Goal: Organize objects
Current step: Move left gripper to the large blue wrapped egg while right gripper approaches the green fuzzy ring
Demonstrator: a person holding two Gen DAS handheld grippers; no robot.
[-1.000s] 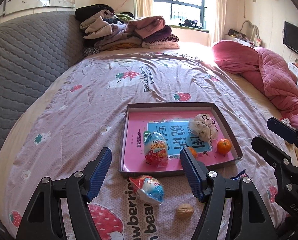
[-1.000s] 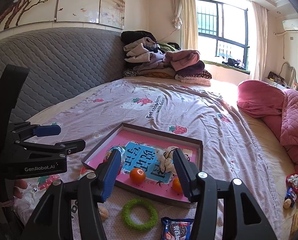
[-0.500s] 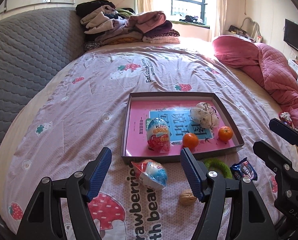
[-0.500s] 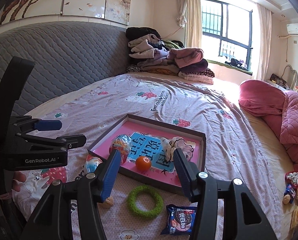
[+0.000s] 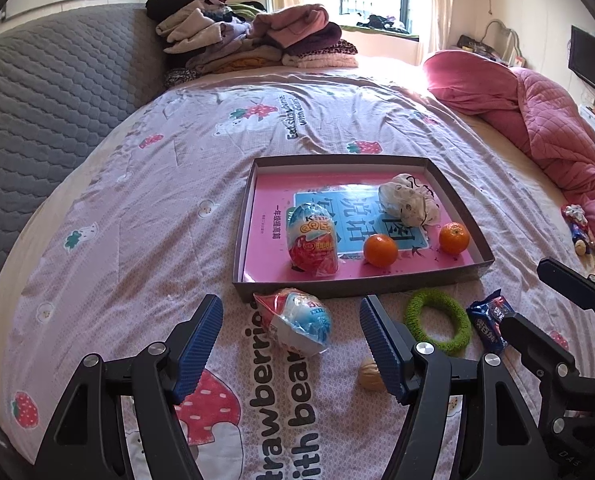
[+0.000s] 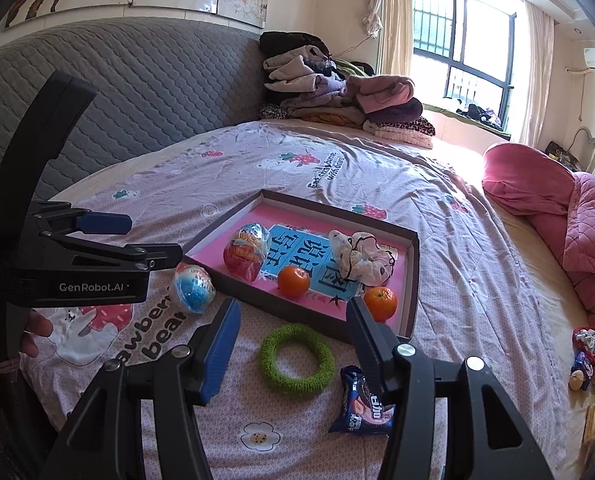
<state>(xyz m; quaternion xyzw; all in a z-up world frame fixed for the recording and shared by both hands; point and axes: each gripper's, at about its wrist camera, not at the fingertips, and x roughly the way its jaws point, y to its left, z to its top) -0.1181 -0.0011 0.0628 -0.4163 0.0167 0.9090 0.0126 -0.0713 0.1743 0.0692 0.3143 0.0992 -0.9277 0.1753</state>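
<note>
A shallow box tray [image 5: 361,282] [image 6: 415,280] with a pink floor lies on the bedspread. It holds a red and blue toy egg [image 5: 313,236], two oranges [image 5: 380,250] [image 5: 453,237] and a white scrunchie [image 5: 409,204]. In front of the tray lie a blue and white toy egg [image 5: 301,326] [image 6: 193,288], a green ring [image 5: 461,332] [image 6: 265,356], a walnut [image 5: 369,374] and a blue biscuit packet [image 6: 361,408]. My left gripper [image 5: 290,302] hovers open just short of the blue and white egg. Open too, my right gripper [image 6: 292,306] hangs over the green ring.
A grey quilted headboard [image 5: 37,92] runs along the left. Folded clothes [image 5: 257,40] are piled at the far end of the bed. A pink quilt [image 5: 537,120] lies bunched on the right, with small packets [image 6: 583,356] beside it.
Both grippers have sunk toward the bedspread. The loose things in front of the tray now show more fully. Nothing on the bed has moved and neither jaw opening has changed.
</note>
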